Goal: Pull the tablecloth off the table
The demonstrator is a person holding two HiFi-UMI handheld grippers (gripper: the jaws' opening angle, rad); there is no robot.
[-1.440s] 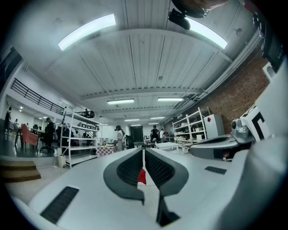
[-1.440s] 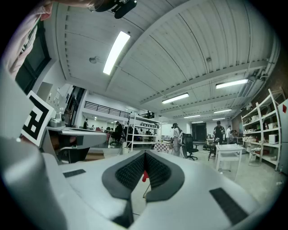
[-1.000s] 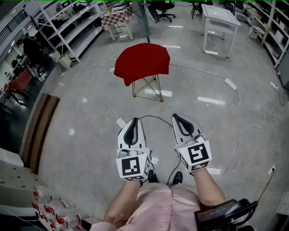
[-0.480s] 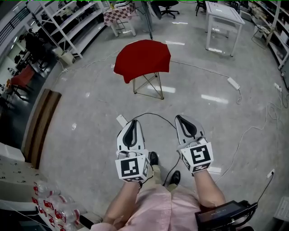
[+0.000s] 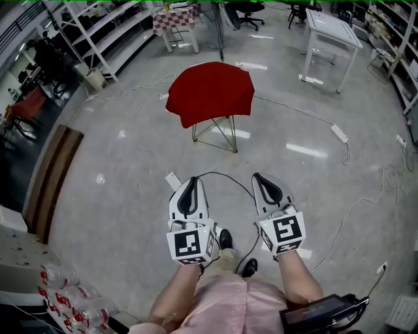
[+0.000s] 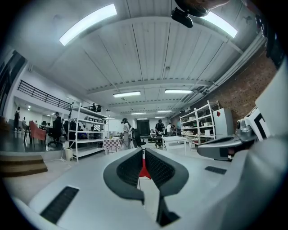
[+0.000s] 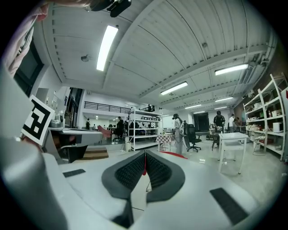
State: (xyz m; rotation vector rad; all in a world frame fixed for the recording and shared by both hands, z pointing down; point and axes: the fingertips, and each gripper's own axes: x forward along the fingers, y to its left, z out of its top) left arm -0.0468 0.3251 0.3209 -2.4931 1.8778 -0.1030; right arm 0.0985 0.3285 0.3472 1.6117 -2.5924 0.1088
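Observation:
A red tablecloth [image 5: 210, 93] drapes over a small folding table with thin metal legs [image 5: 215, 134], a few steps ahead of me on the grey floor. Both grippers are held level in front of my body, side by side, pointing at it and well short of it. My left gripper [image 5: 189, 188] is shut with nothing between its pads. My right gripper [image 5: 264, 181] is also shut and empty. In the left gripper view a sliver of the red tablecloth [image 6: 143, 171] shows beyond the shut left gripper [image 6: 143, 155]. In the right gripper view the red tablecloth [image 7: 173, 154] lies past the right gripper [image 7: 145, 158].
A white table [image 5: 333, 32] stands at the far right and a checkered-cloth table [image 5: 175, 16] behind. Shelving [image 5: 98, 36] lines the left. A wooden platform [image 5: 49, 176] lies left; a power strip [image 5: 339, 134] and cables cross the floor. Water bottles [image 5: 72, 303] sit near left.
Both grippers have come forward together toward the red table, which now looks slightly nearer and larger. My feet have stepped ahead. The jaws stay shut.

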